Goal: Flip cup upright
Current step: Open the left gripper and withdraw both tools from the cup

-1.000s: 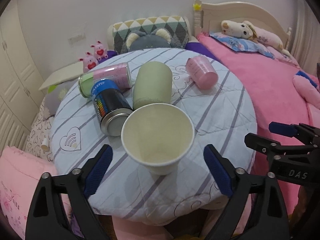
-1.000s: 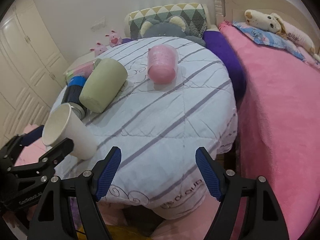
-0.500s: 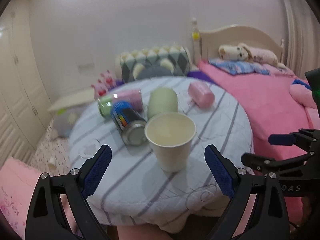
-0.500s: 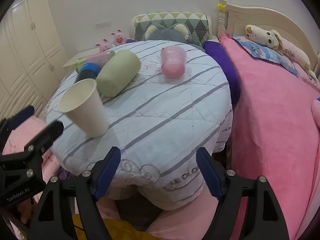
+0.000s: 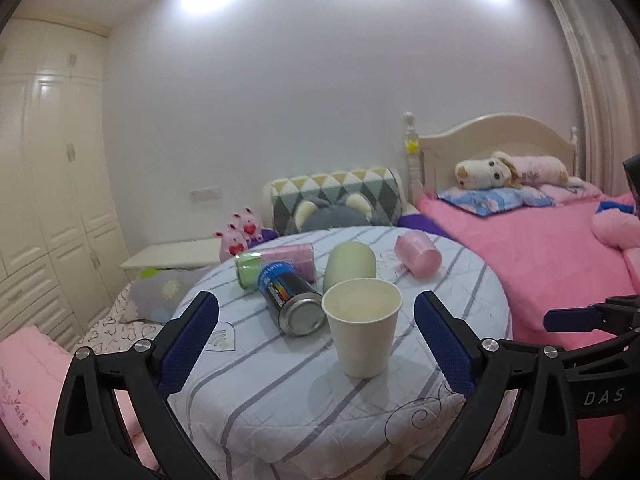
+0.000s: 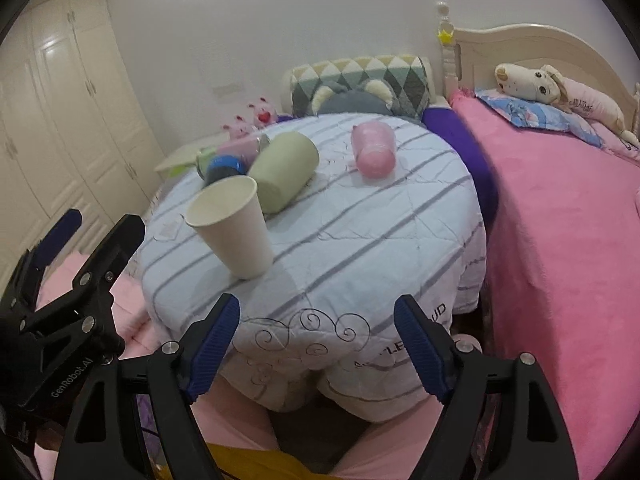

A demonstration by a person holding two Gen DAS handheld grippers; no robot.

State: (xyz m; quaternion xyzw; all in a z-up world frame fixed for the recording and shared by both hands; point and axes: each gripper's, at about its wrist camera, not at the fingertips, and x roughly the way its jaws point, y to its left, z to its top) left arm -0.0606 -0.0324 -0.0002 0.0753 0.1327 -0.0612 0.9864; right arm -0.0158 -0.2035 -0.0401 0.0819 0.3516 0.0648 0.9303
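The left wrist view is showing the dark can [image 5: 294,300] end-on, its silver base facing the camera, and the pink-and-green can [image 5: 276,262] lying behind it; in the right wrist view both are sitting mostly hidden behind the green cup [image 6: 285,170]. The right wrist view is showing the near edge of the round table [image 6: 360,264] with its striped cloth hanging down. The paper cup [image 5: 362,330] is standing upright on the table, mouth up, cream-white and looking empty inside, just in front of the green cup and beside the dark can. The pink cup [image 5: 418,255] is lying on its side farther back. The left gripper [image 5: 316,338] is gaping wide, touching nothing, with the paper cup showing between its pads. The right gripper [image 6: 318,350] is likewise spread wide at the table's edge, gripping nothing.
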